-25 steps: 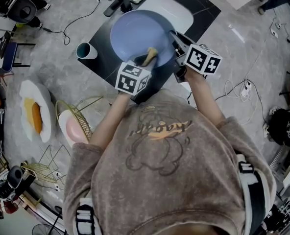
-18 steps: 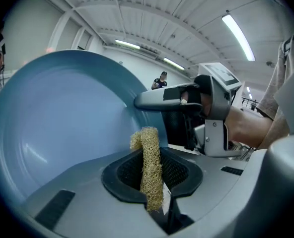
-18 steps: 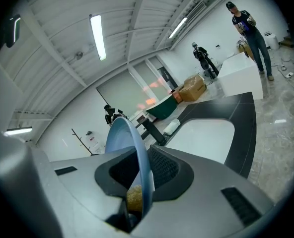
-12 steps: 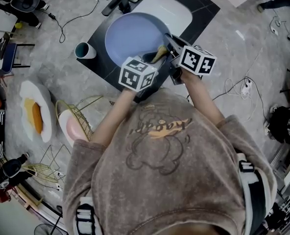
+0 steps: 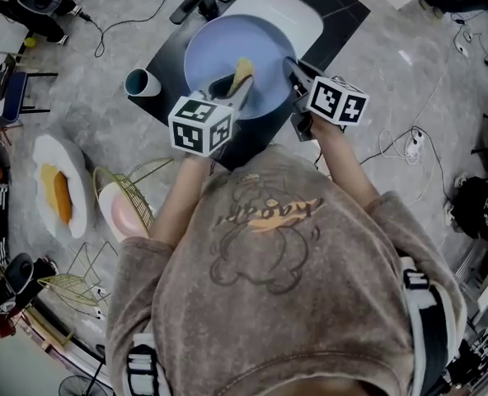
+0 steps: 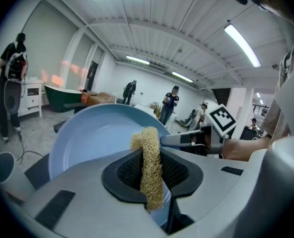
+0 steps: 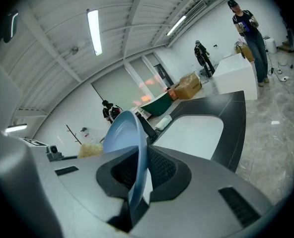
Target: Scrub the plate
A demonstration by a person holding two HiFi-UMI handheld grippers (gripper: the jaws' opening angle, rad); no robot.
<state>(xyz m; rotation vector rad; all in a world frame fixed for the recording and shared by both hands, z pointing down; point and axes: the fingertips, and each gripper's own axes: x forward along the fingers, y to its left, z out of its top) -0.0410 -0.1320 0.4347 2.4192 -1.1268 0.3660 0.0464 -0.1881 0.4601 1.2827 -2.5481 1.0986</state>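
The left gripper [image 5: 234, 87] has moved up and to the left since a moment ago. The yellow scrubber [image 6: 149, 162] it pinches now sits on the middle of the blue plate [image 5: 219, 48], not down at the near edge. Its jaws are tight on the scrubber, which sticks up between them. The right gripper [image 5: 297, 71] is on the plate's right rim, about where it was before. Its jaws have just been closing with the rim between them, and they squeeze it. They hold the plate tilted over the dark counter [image 5: 174, 68], in front of the white sink [image 5: 297, 15]. A cup [image 5: 143, 83] stands just left of the plate. The cube [image 5: 199, 126] on each gripper shows black and white squares. The orange letters on the person's shirt [image 5: 269, 258] are too blurry to read.
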